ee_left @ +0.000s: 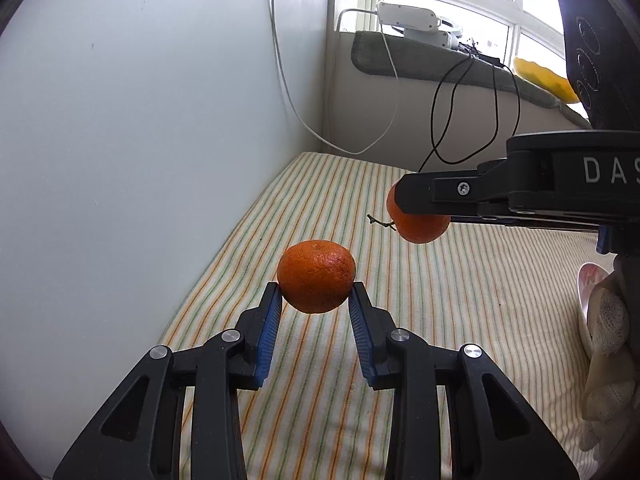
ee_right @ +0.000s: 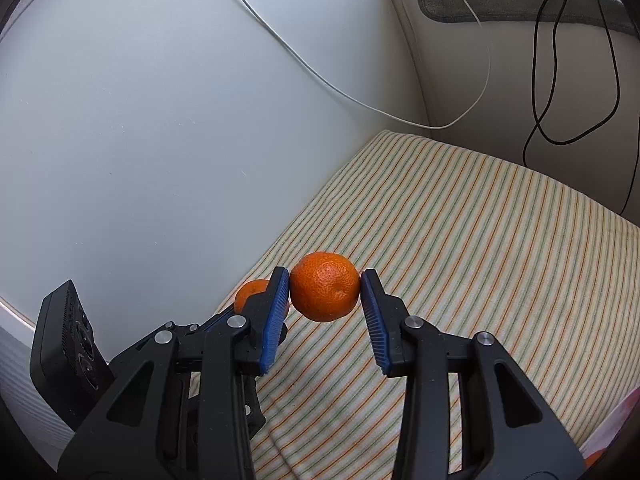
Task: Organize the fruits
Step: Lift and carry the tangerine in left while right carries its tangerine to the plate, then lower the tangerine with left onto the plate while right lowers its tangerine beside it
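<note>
Each tool clamps a round, dimpled fruit above the striped cloth: left tool point(ee_left: 316, 294) pinches one mandarin point(ee_left: 316, 281); right tool point(ee_right: 325, 294), at its two o'clock, grips another mandarin point(ee_right: 325, 291).

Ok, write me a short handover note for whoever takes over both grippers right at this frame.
Left gripper: shut on an orange, held above the striped cloth.
Right gripper: shut on a second orange, also in the air, next to the left one.
Done: both oranges picked up.
Left: set both down. A pink dish shows at the right edge; whether it is the target cannot be told.
</note>
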Available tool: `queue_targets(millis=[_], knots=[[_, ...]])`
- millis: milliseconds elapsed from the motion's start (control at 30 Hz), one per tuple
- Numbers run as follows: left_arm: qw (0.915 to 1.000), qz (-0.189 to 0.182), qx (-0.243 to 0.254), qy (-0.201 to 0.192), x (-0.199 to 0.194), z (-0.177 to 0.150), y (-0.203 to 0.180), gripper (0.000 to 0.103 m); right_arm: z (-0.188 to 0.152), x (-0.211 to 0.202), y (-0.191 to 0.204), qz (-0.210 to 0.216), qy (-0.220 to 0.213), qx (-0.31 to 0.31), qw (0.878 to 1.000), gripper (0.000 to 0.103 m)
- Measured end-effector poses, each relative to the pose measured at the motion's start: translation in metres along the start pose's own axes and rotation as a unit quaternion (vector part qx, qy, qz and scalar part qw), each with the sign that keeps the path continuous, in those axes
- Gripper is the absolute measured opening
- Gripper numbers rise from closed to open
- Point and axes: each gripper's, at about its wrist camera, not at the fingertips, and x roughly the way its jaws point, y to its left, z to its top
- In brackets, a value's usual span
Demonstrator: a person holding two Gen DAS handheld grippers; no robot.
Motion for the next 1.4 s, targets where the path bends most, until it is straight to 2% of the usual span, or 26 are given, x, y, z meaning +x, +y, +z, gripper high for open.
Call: queue_targets(millis=[233,533,900,1100,1400], knots=[[0.9990,-0.035,0.018,-0.021,-0.031,0.001,-0.028,0.033,-0.014,-0.055,-0.014,0.002,-0.029,0.014,0.999,0.039],[0.9954,-0.081,0.035,-0.037,-0.065,-0.007,-0.060,0.033,-0.045,-0.121,-0.024,-0.024,-0.071,0.012,0.997,0.039],[0.9860,-0.152,0.060,-0.033,-0.081,-0.022,-0.117,0.033,-0.101,-0.207,-0.063,-0.113,-0.117,0.029,0.986,0.039],[0.9787,-0.187,0.081,-0.023,-0.085,-0.029,-0.150,0.033,-0.129,-0.235,-0.091,-0.145,-0.126,0.053,0.980,0.039],[0.9669,-0.228,0.115,-0.008,-0.093,-0.046,-0.198,0.033,-0.141,-0.251,-0.118,-0.175,-0.123,0.061,0.975,0.039]])
